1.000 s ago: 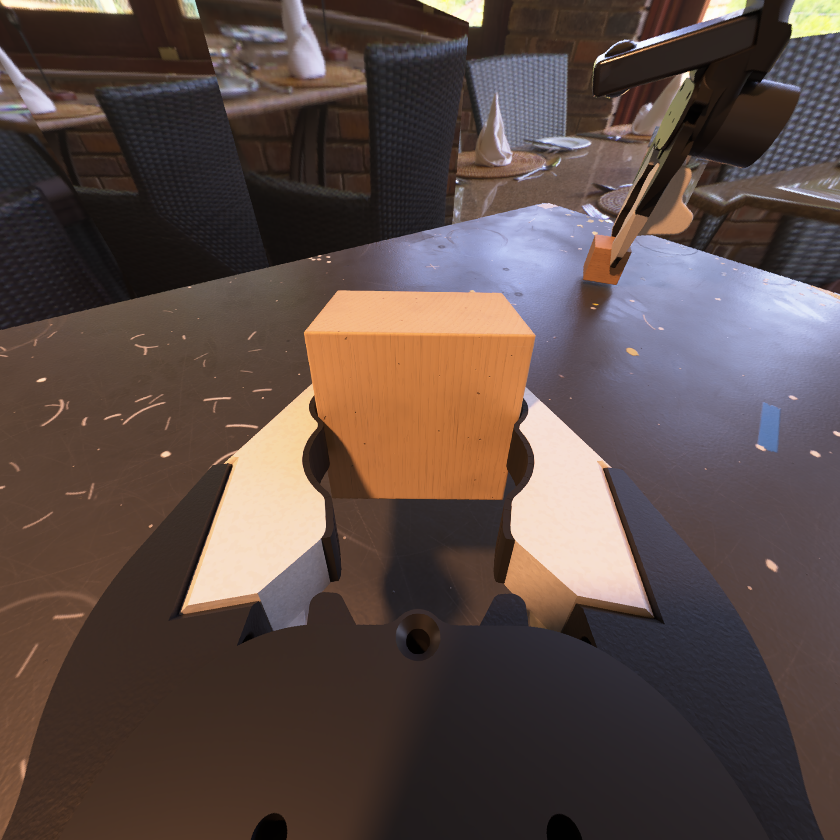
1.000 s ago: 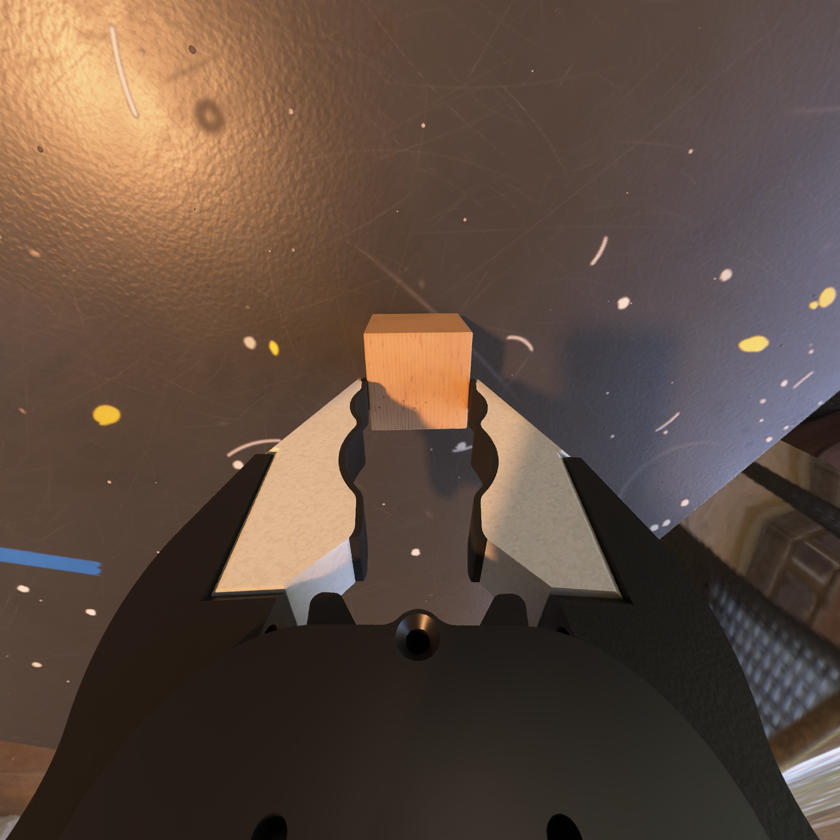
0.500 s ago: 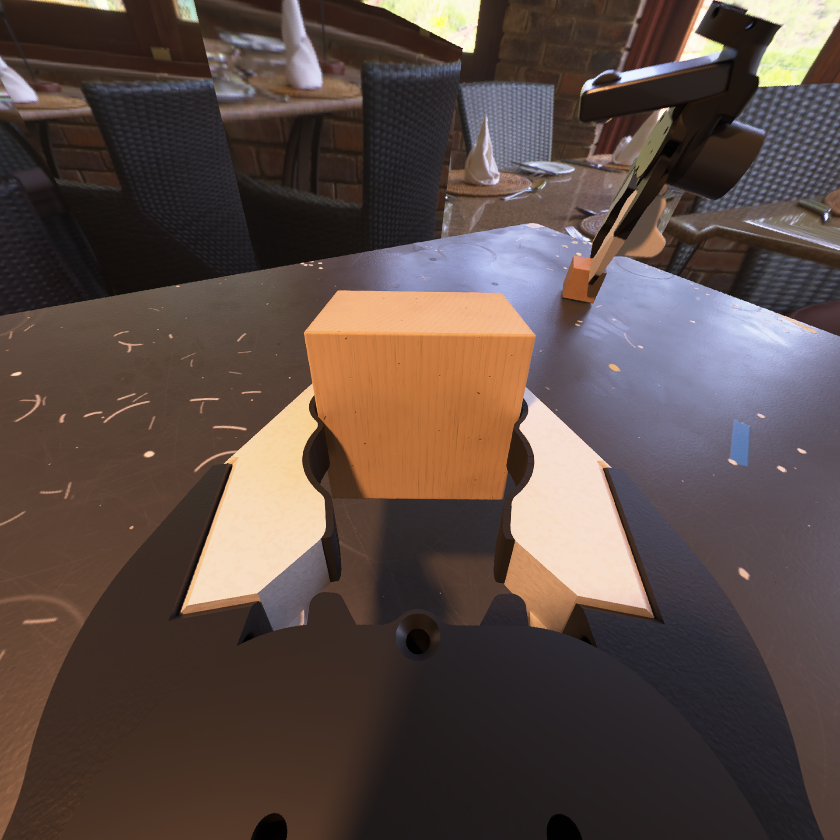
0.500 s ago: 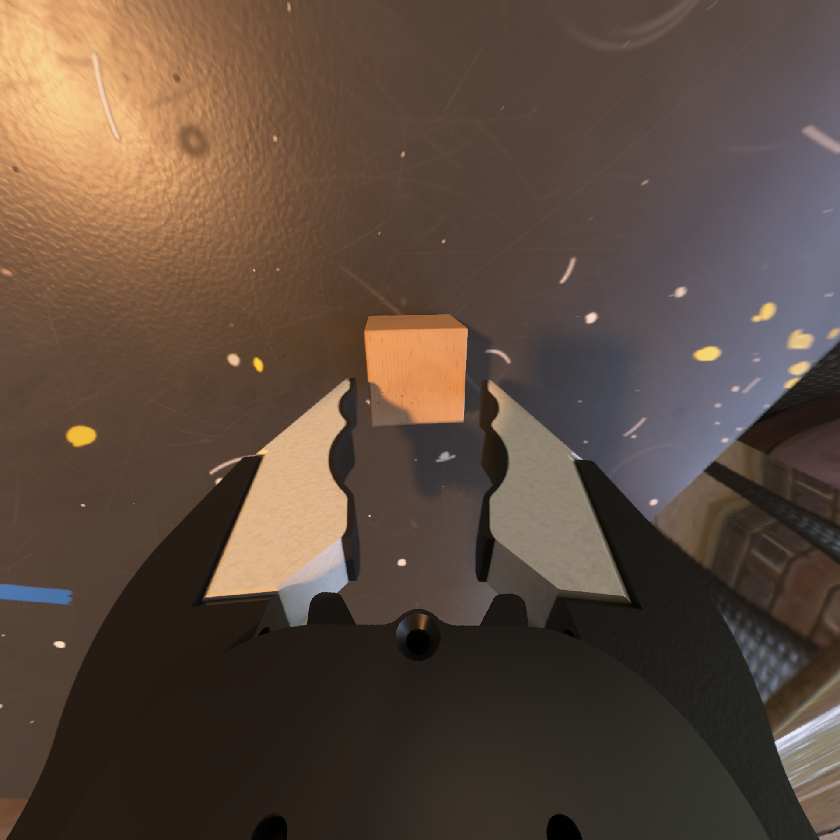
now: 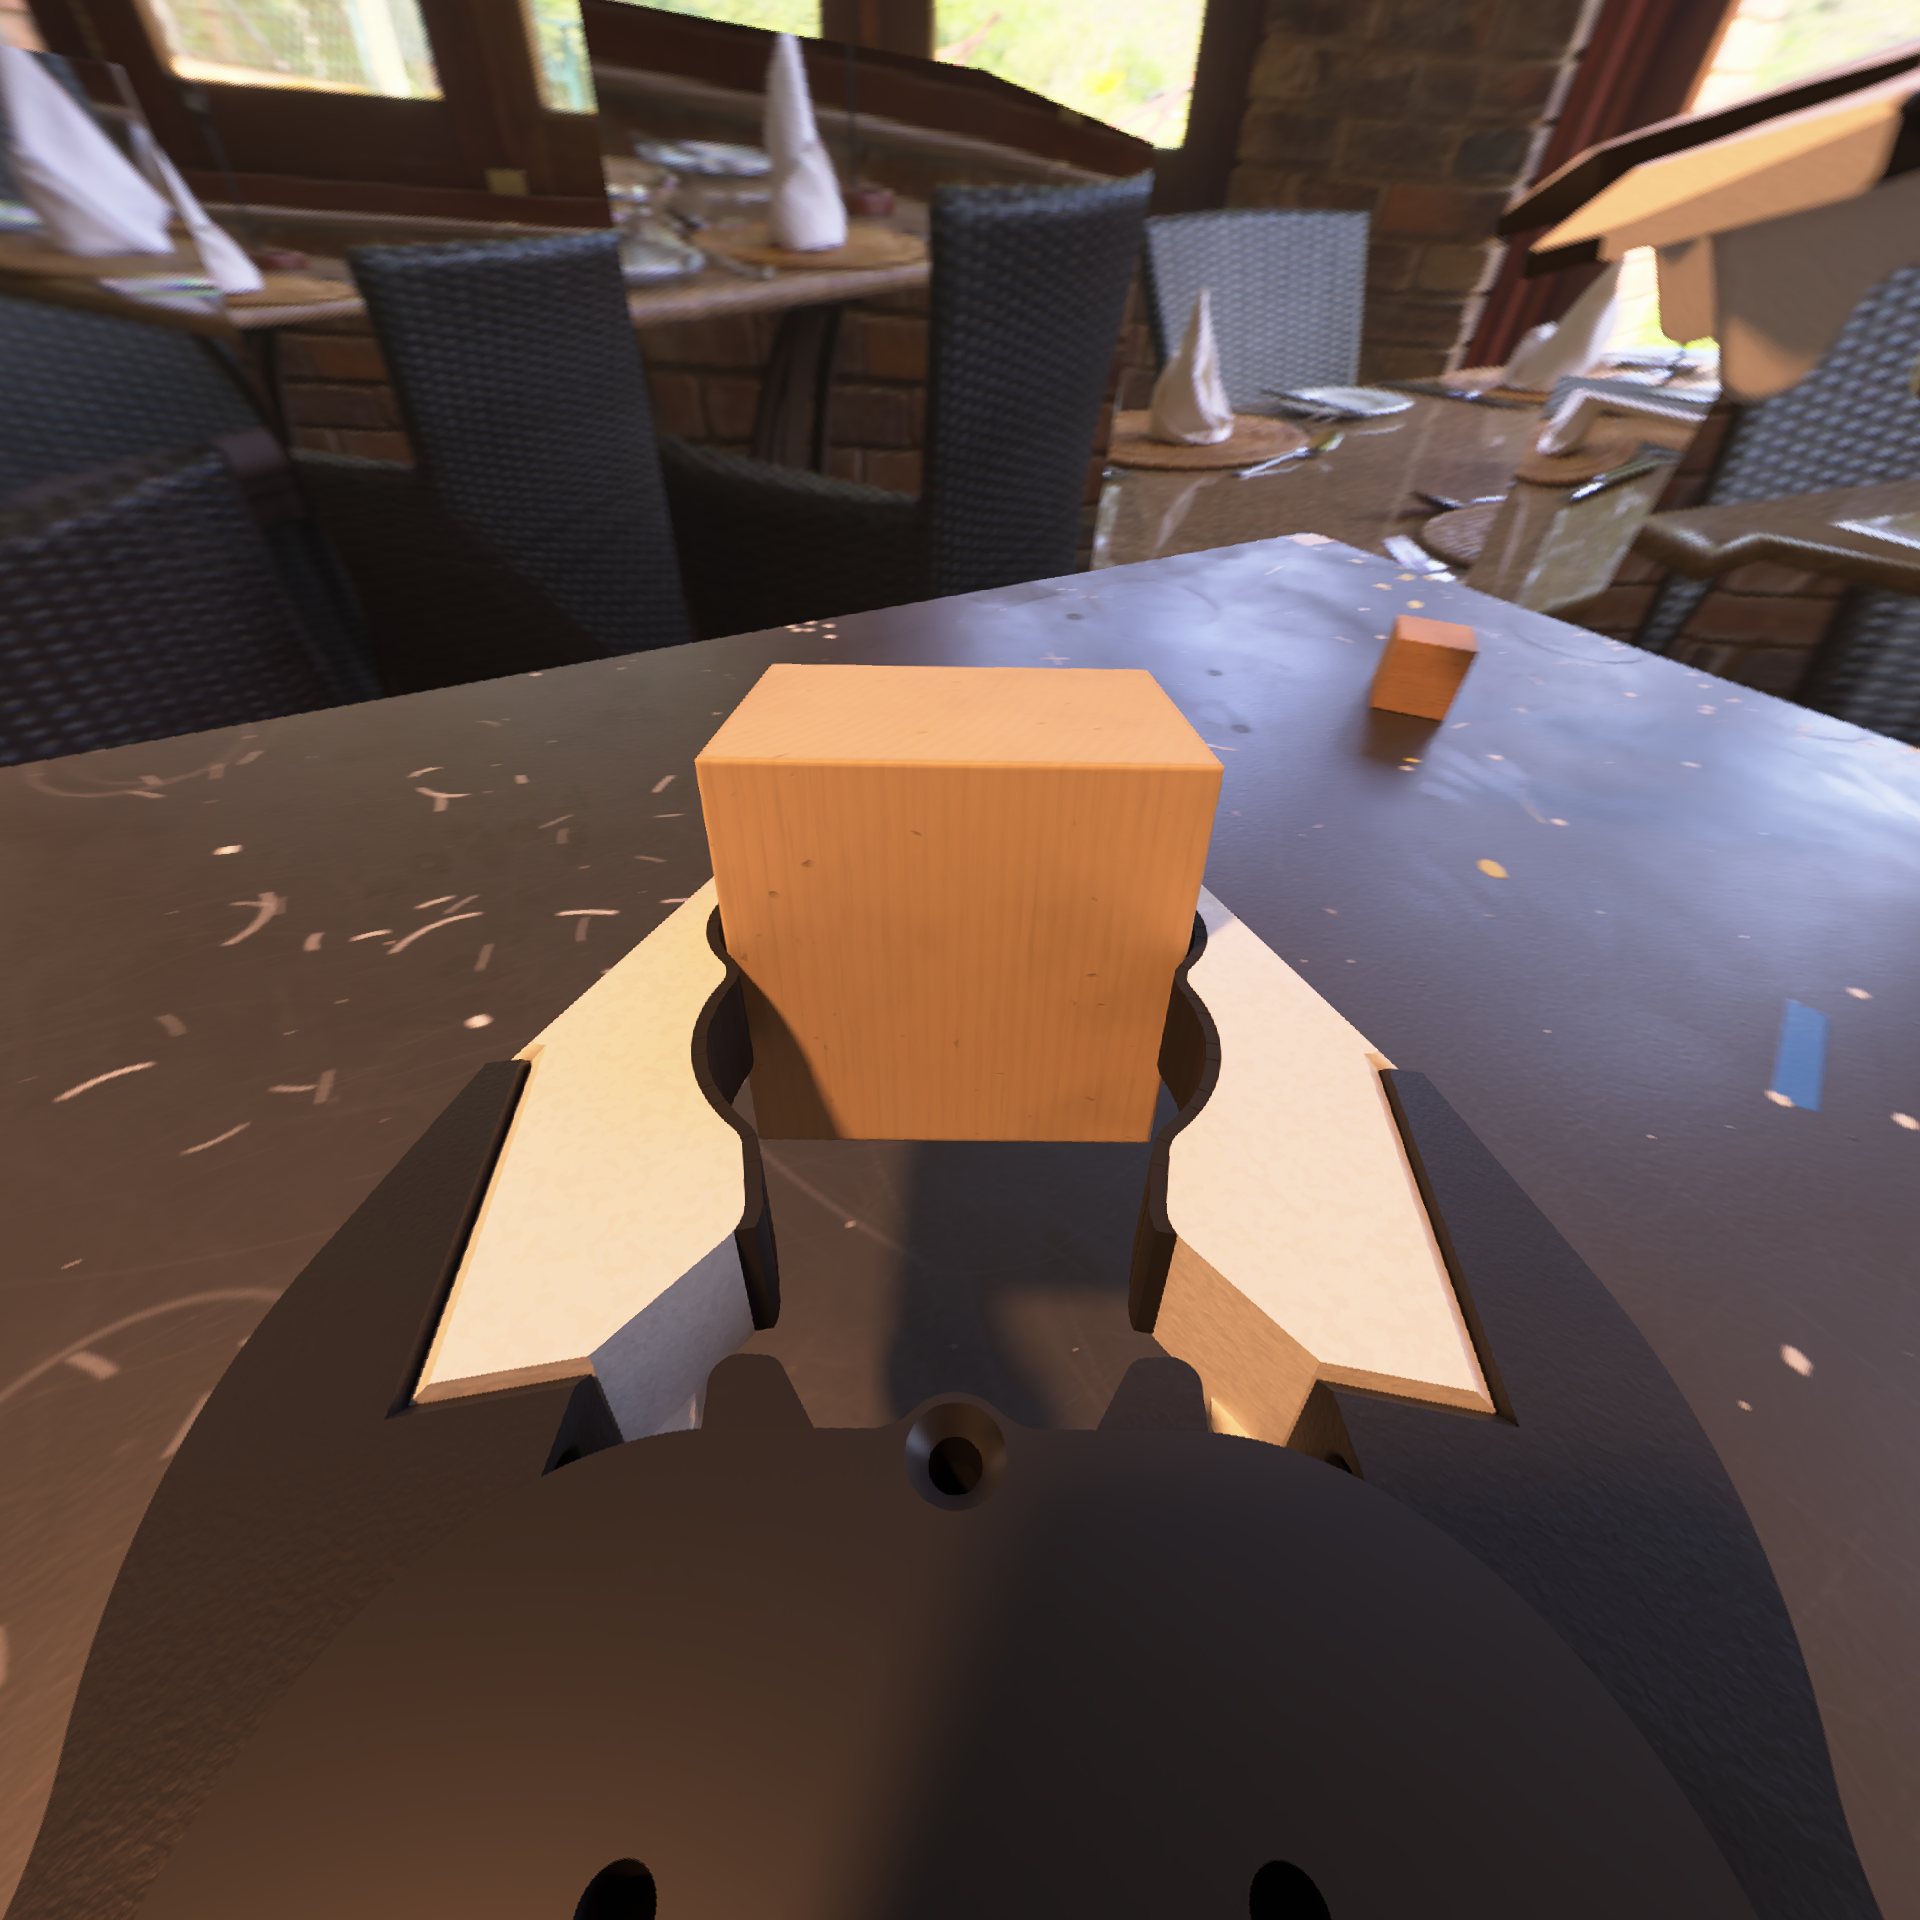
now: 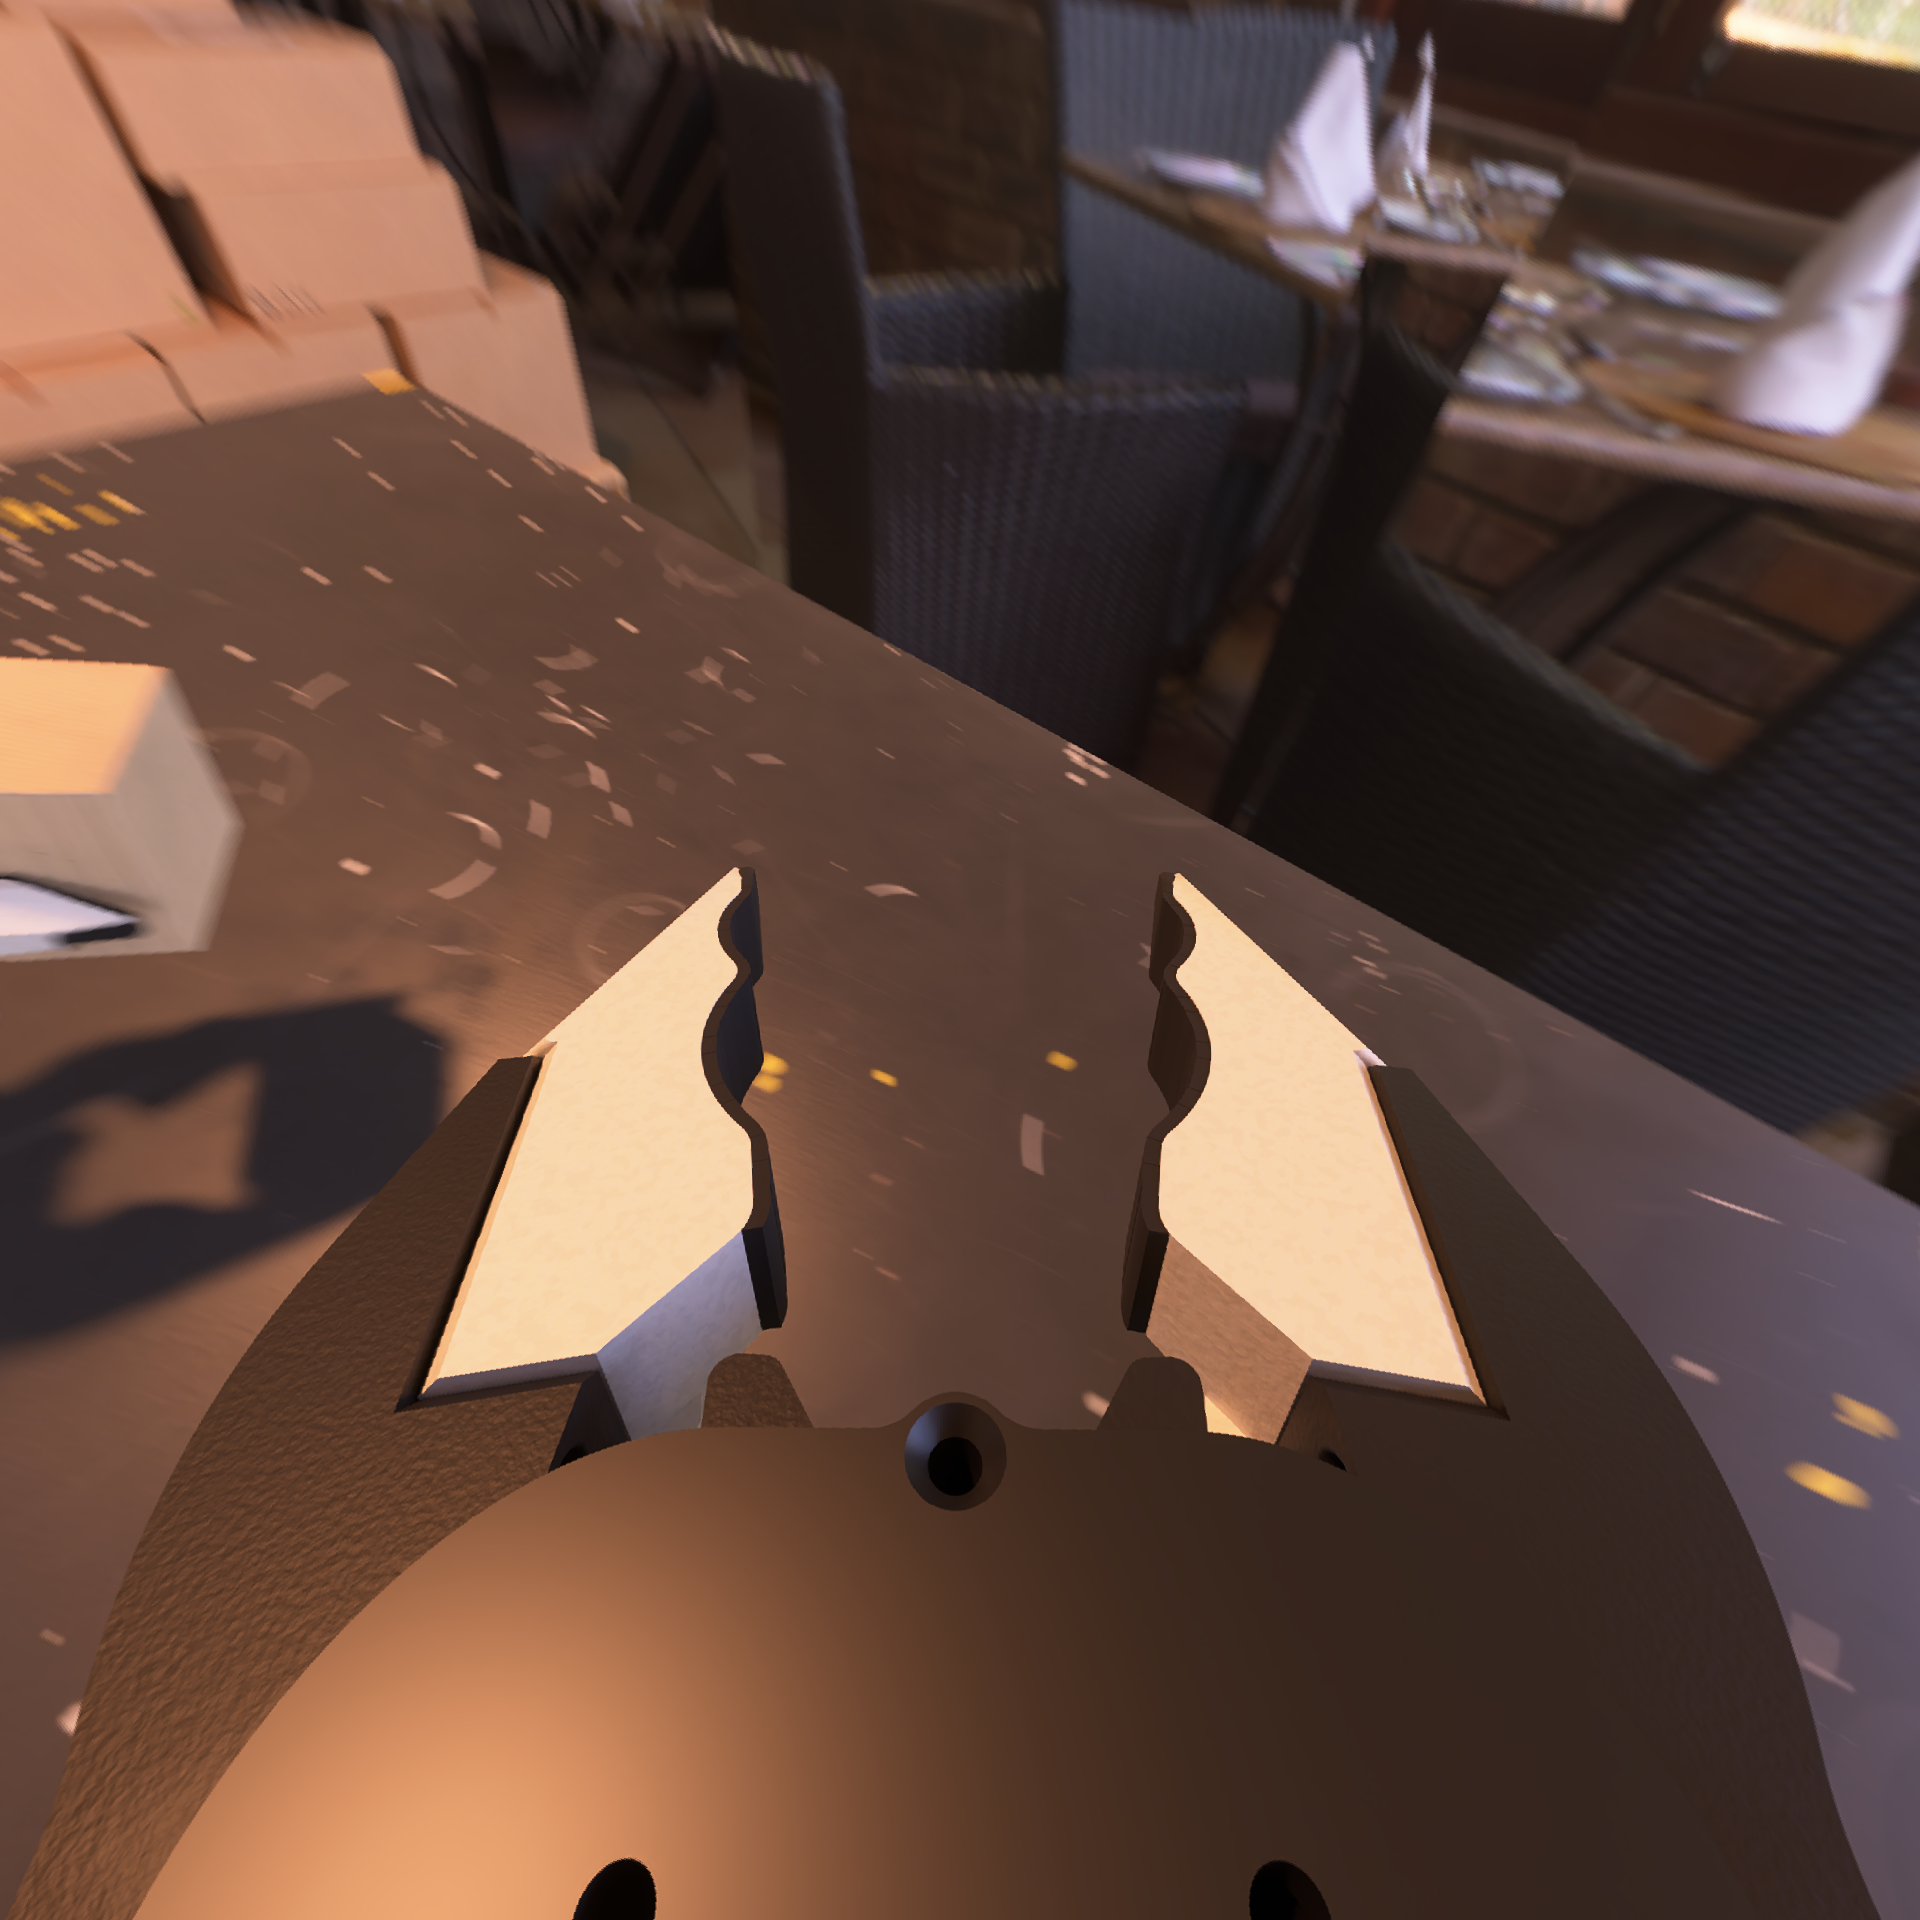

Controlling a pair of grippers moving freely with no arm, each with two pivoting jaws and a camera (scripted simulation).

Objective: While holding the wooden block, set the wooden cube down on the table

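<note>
Room: a dining room with dark wicker chairs [image 5: 499, 436], brick walls, and laid tables carrying folded white napkins [image 5: 800, 156] and plates.
Desk: a dark, scratched desk [image 5: 312, 935] flecked with pale and yellow specks; a short blue strip [image 5: 1801, 1049] lies on it to the right in the left wrist view.
Left jaws: the left gripper [image 5: 956, 1023] is clamped on the wooden block [image 5: 956, 914], one pale finger pressed to each side face.
Wooden block: upright between the left jaws, top face level, its lower edge above the desk surface with shadow beneath it.
Right jaws: the right gripper [image 6: 956, 997] has its jaws wide apart with nothing between them; only bare desk shows in the gap.
Right gripper pose: it points across the desk toward its far edge and the chairs [image 6: 987, 499] beyond.
Wooden cube: the wooden cube [image 5: 1421, 665] sits on the desk near the far right corner in the left wrist view, free of both grippers and well apart from the wooden block.
Upper right, left wrist view: a large blurred tan and dark shape fills the corner above the cube; what part it is cannot be told.
Left edge, right wrist view: the wooden block [image 6: 104, 769] shows blurred, with a pale finger [image 6: 52, 914] against it, and a dark shadow [image 6: 208, 1143] on the desk below.
Upper left, right wrist view: blurred tan stepped shapes, too smeared to identify.
</note>
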